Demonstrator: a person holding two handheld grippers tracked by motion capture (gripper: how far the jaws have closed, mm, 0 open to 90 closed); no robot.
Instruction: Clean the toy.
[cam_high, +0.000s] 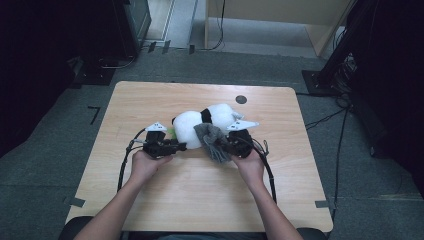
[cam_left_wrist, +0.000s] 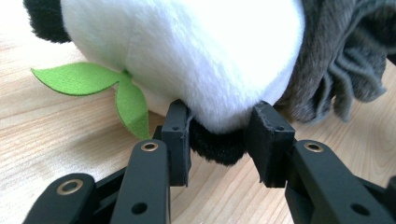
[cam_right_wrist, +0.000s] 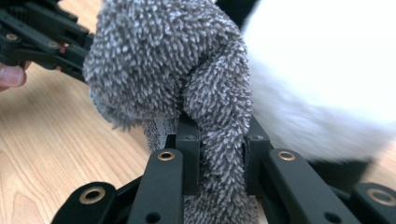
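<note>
Two tongs at work, left tongs (cam_left_wrist: 223, 140) pinching plush panda (cam_high: 200, 122), right tongs (cam_right_wrist: 223, 154) clamping grey cloth (cam_right_wrist: 187, 74) draped on it

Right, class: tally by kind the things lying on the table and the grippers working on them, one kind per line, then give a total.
Panda plush toy: 1
Grey scarf: 1
Grippers: 2, left gripper and right gripper
Total: 4

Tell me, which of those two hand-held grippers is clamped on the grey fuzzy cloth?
The right gripper: its jaws pinch a fold of the grey cloth. The left gripper instead grips the plush panda at a black part of it.
</note>
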